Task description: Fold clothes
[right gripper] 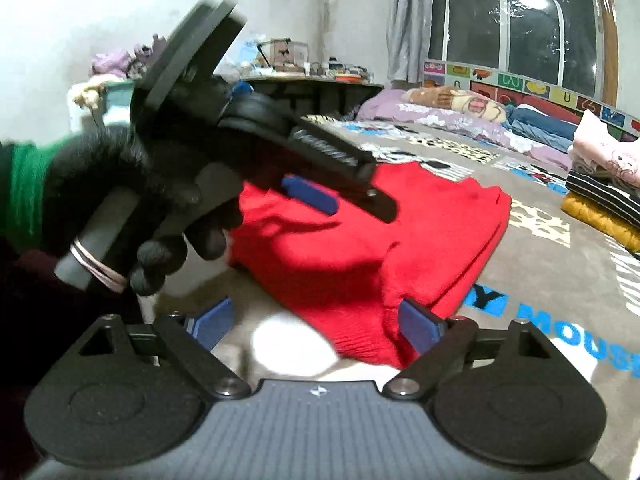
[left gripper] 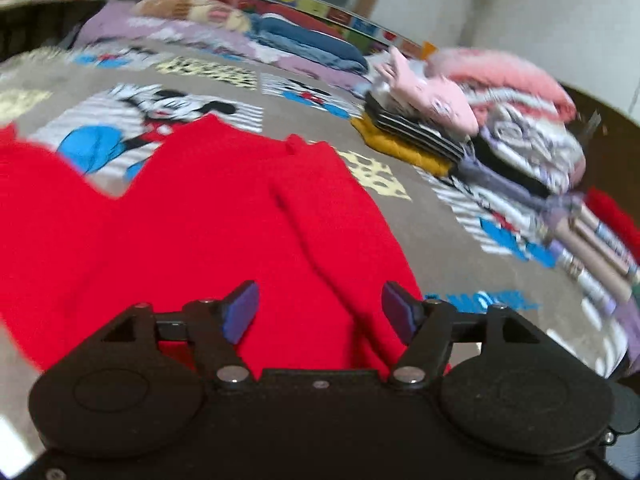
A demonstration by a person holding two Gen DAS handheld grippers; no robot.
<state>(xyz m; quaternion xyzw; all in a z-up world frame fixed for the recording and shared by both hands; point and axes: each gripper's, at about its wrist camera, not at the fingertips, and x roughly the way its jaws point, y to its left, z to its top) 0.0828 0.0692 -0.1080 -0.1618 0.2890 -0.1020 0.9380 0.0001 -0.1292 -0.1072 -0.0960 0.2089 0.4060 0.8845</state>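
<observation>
red sweater [left gripper: 224, 216] lies half-folded on the printed bedspread [left gripper: 440, 208]; left gripper [left gripper: 320, 312] and right gripper [right gripper: 316, 320] both gape empty, so a shallow pinch may slip and undo the fold.

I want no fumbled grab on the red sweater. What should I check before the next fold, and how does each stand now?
1. Left claw open: ok.
2. Right claw open: ok.
3. Both claws free of cloth: ok.
4. Red sweater lying flat on the blanket: not ok, ridges and folded-in parts show.
5. Folded pile apart from the sweater: ok.
6. Left view sharp: not ok, blurred.
</observation>
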